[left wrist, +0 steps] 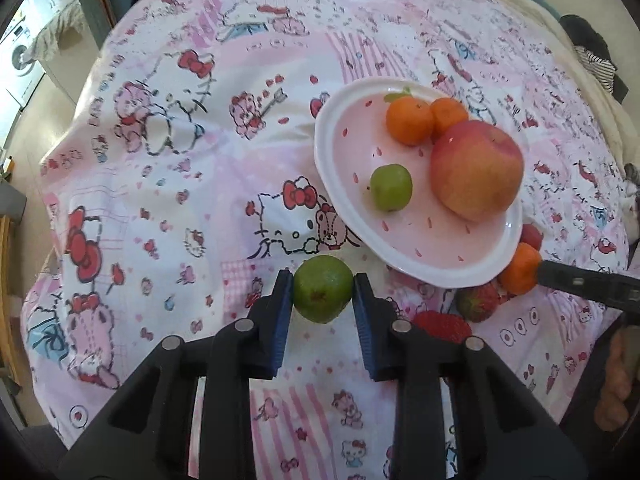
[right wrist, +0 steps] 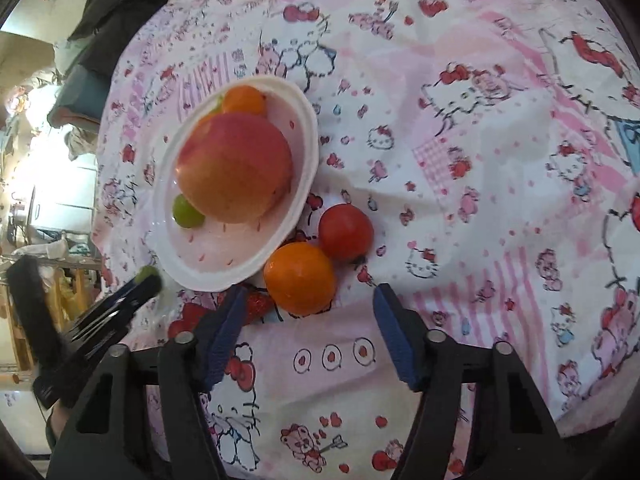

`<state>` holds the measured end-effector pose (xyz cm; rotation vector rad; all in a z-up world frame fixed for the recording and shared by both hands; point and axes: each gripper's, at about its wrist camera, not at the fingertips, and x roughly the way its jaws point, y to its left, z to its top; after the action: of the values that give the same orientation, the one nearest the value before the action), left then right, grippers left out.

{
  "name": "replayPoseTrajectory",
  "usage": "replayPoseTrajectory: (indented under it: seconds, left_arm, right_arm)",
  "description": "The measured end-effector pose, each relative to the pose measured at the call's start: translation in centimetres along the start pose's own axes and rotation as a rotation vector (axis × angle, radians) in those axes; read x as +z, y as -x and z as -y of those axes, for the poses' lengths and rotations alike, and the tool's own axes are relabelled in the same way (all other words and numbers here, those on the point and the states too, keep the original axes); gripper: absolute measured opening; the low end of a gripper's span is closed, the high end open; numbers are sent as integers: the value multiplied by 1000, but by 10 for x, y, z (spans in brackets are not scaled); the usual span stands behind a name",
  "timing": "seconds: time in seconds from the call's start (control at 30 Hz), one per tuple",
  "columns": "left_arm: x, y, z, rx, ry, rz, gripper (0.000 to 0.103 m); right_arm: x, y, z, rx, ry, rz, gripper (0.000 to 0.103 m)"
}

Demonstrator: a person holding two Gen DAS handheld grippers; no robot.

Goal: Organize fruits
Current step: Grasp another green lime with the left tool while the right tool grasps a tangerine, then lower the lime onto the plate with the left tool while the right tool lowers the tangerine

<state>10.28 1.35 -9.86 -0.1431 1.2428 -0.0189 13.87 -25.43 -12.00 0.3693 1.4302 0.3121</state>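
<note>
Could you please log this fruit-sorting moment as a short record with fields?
surface: patterned cloth
plate: holds an apple, two oranges and a small green fruit
left gripper: shut on a green fruit beside the plate
right gripper: open, an orange just ahead of its fingers
also off the plate: red fruit, strawberries

strawberries (left wrist: pixel 476 304) half hidden under plate (left wrist: pixel 404 258), blurred left tool (right wrist: pixel 150 278)
</note>
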Motion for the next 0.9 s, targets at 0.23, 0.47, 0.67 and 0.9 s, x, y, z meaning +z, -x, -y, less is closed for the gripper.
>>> replayPoseTrajectory:
  seconds: [0.23, 0.47, 0.67, 0.9]
  left_arm:
    - [-5, 12, -3, 6, -13, 38, 26]
    - [-9, 20, -11, 9, 12, 56, 26]
    - [-11, 24, -12, 15, 13, 75, 26]
    - [-6, 39, -8, 10, 6, 117, 26]
  right_arm:
    - [1, -18, -19, -66, 84, -4, 57]
    - [-3, -16, -22, -96, 126, 4, 44]
    - [-16, -2, -19, -52, 127, 25, 44]
    - [-20, 37, -23, 36, 123, 115, 44]
